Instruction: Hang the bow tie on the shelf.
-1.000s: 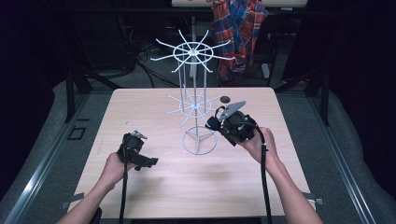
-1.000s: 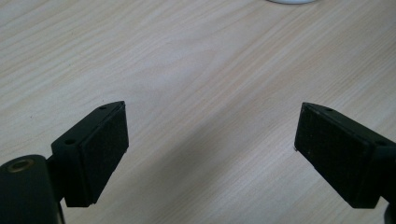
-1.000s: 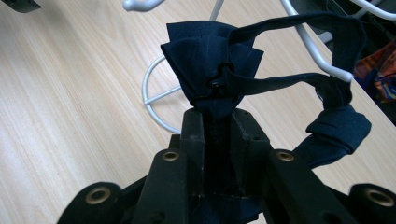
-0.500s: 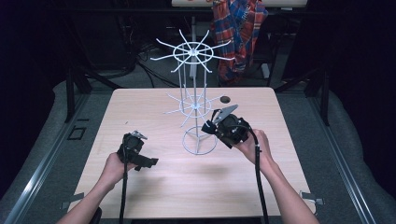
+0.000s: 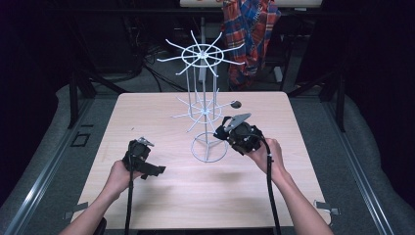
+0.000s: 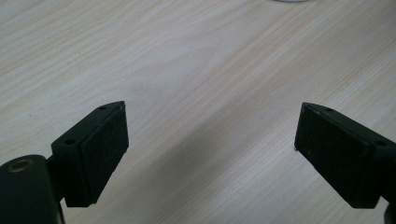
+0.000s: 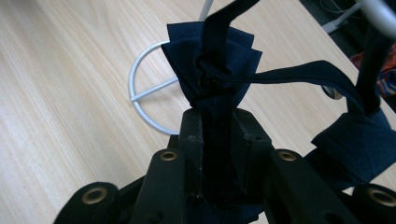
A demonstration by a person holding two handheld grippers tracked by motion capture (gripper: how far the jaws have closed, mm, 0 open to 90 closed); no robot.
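Gripping a dark bow beside the wire rack

Clamped tight in the right gripper (image 7: 217, 126): navy fabric bow (image 7: 212, 65), raised just beside white wire rack (image 5: 203, 105) at mid-table (image 5: 147, 112). Held low near the front edge, left gripper (image 6: 212, 144), jaws spread wide, nothing between.

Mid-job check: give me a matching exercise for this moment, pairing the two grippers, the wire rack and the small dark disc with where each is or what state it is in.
Things:
1. left gripper
2. right gripper
3. white wire rack
4. small dark disc

States or places:
A. stands on a ring base at the middle of the table
B. jaws wide apart over bare wood, holding nothing
C. lies on the table behind the rack, toward the far right
D. jaws shut on a dark blue fabric piece

Pairs: 1-B, 2-D, 3-A, 4-C
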